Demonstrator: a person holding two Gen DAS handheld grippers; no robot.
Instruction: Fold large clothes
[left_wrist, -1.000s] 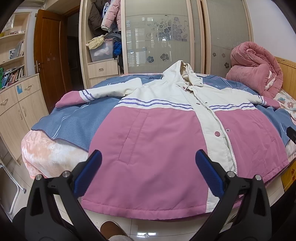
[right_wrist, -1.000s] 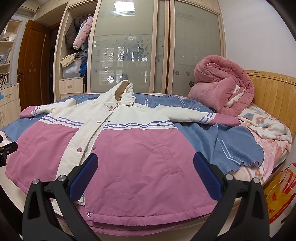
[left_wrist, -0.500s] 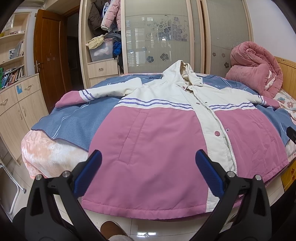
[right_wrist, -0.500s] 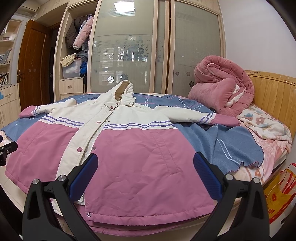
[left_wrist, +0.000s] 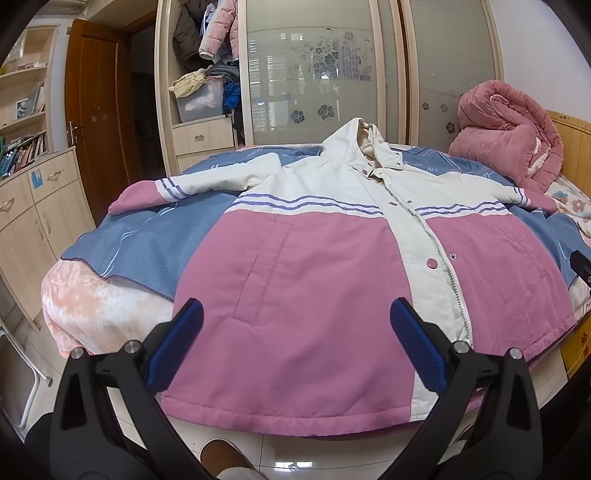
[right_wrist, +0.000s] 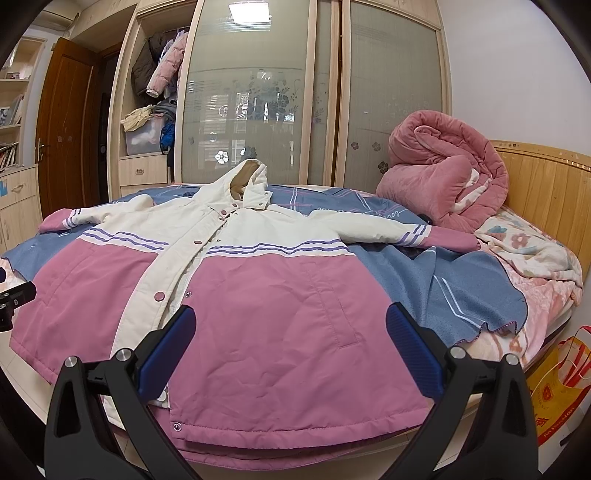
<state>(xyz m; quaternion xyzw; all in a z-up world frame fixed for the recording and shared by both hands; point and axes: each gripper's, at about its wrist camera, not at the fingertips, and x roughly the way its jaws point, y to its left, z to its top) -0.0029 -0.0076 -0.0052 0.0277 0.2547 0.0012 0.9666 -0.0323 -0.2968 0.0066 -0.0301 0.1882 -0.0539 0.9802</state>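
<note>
A large pink and cream hooded jacket (left_wrist: 306, 266) lies flat and face up on the bed, sleeves spread to both sides, hood toward the wardrobe. It also shows in the right wrist view (right_wrist: 280, 291). My left gripper (left_wrist: 295, 314) is open and empty, held above the jacket's left front near the hem. My right gripper (right_wrist: 290, 317) is open and empty above the jacket's right front near the hem. The jacket's hem hangs slightly over the bed's near edge.
A blue blanket (left_wrist: 147, 240) covers the bed under the jacket. A rolled pink quilt (right_wrist: 447, 184) sits by the wooden headboard (right_wrist: 546, 192). A wardrobe (left_wrist: 321, 74) stands behind the bed, drawers (left_wrist: 33, 221) at left. A yellow bag (right_wrist: 557, 387) stands on the floor at right.
</note>
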